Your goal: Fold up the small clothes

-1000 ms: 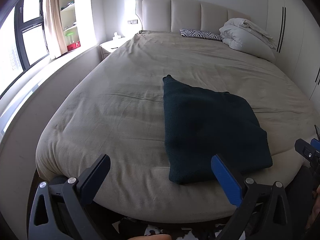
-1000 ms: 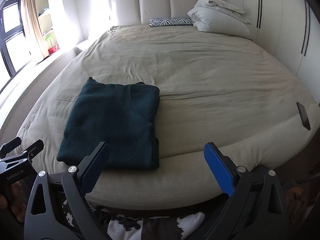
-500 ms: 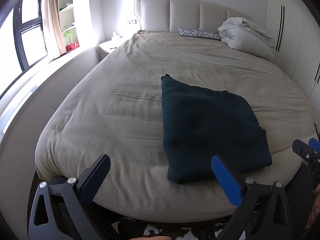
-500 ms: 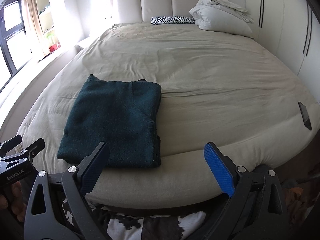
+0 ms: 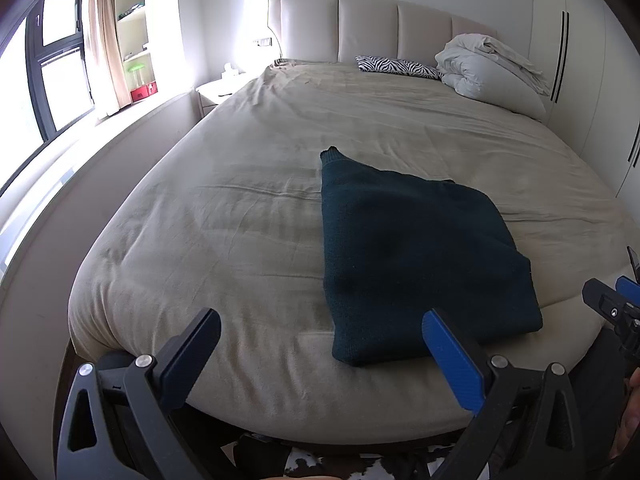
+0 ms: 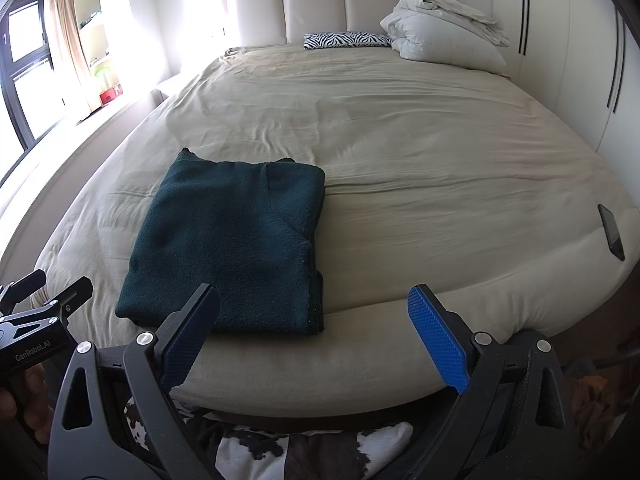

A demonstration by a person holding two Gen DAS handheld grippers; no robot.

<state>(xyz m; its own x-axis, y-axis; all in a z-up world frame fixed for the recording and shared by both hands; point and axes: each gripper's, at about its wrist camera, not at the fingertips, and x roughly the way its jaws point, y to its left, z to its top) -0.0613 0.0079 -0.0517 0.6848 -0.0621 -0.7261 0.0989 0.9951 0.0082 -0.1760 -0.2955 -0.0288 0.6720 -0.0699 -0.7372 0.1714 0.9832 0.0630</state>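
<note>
Dark green folded garment (image 6: 232, 248) flat on beige bed (image 6: 420, 152), near foot edge. Left tool (image 5: 320, 344) spread wide, empty, off foot edge. Right tool (image 6: 316, 332) likewise spread, empty. Right view only: black phone (image 6: 611, 232) near bed's right edge. Left view only: white nightstand (image 5: 218, 92) beside head corner. Both: zebra pillow (image 6: 346, 40), white duvet (image 6: 444, 36) at headboard.
</note>
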